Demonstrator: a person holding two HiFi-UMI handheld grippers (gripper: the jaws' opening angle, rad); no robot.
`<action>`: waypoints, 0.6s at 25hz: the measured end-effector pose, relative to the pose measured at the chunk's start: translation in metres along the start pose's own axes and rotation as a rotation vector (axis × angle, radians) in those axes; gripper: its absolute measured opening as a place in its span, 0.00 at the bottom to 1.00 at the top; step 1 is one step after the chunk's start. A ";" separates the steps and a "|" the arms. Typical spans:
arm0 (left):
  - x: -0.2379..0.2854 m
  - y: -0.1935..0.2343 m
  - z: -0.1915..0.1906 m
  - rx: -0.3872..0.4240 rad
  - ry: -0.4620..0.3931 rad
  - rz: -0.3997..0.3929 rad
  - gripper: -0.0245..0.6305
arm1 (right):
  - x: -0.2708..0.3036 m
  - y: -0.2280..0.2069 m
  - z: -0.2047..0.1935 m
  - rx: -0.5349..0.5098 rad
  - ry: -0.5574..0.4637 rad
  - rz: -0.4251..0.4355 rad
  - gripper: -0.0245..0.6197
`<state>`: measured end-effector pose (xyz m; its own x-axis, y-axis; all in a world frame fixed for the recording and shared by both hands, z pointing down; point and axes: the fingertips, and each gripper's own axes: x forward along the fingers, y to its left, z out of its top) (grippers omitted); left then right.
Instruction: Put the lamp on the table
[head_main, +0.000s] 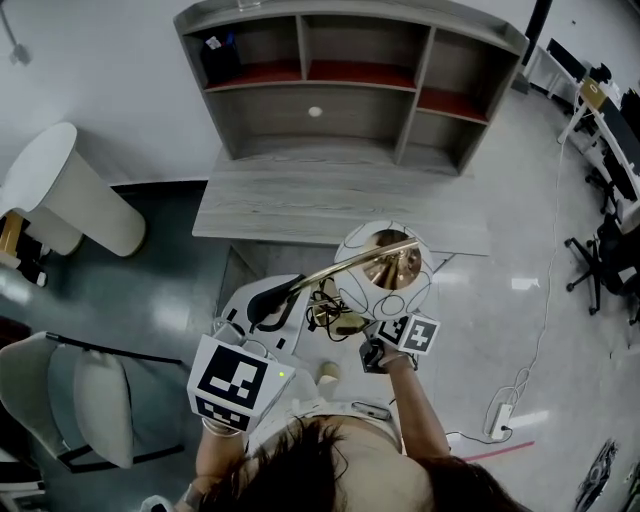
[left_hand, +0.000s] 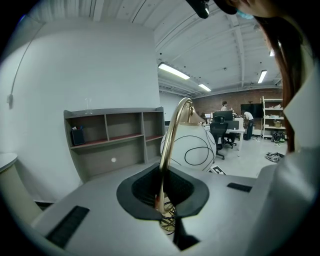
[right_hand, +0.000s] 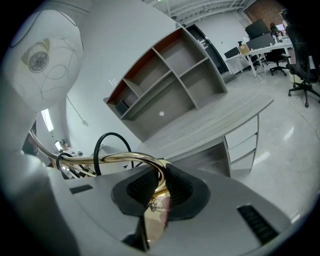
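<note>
I carry the lamp between both grippers, in front of the grey wooden table. Its white globe shade has thin black lines on it and a brass inside. A curved brass stem runs left from the shade, with black cord looped beneath. My left gripper is shut on the stem, the shade beyond it. My right gripper is shut on a brass bend of the lamp near the shade. The lamp's base is hidden.
A shelf unit stands on the table's back, a dark box in its top-left bay. A white rounded piece and a chair are at left. Office chairs and a power strip are at right.
</note>
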<state>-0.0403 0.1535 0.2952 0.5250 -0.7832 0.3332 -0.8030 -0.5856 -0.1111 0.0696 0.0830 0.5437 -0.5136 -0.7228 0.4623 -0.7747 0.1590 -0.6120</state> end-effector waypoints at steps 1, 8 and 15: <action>0.000 0.000 0.000 -0.001 0.002 0.003 0.06 | 0.001 0.000 -0.001 0.001 0.003 0.003 0.12; 0.010 0.005 0.000 -0.005 0.005 0.009 0.06 | 0.010 -0.003 0.002 0.002 0.011 0.010 0.12; 0.025 0.016 0.002 -0.005 -0.006 -0.004 0.06 | 0.024 -0.007 0.016 -0.001 0.004 0.005 0.12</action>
<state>-0.0391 0.1240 0.2999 0.5297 -0.7821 0.3283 -0.8023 -0.5875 -0.1052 0.0687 0.0538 0.5492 -0.5187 -0.7194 0.4620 -0.7726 0.1630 -0.6136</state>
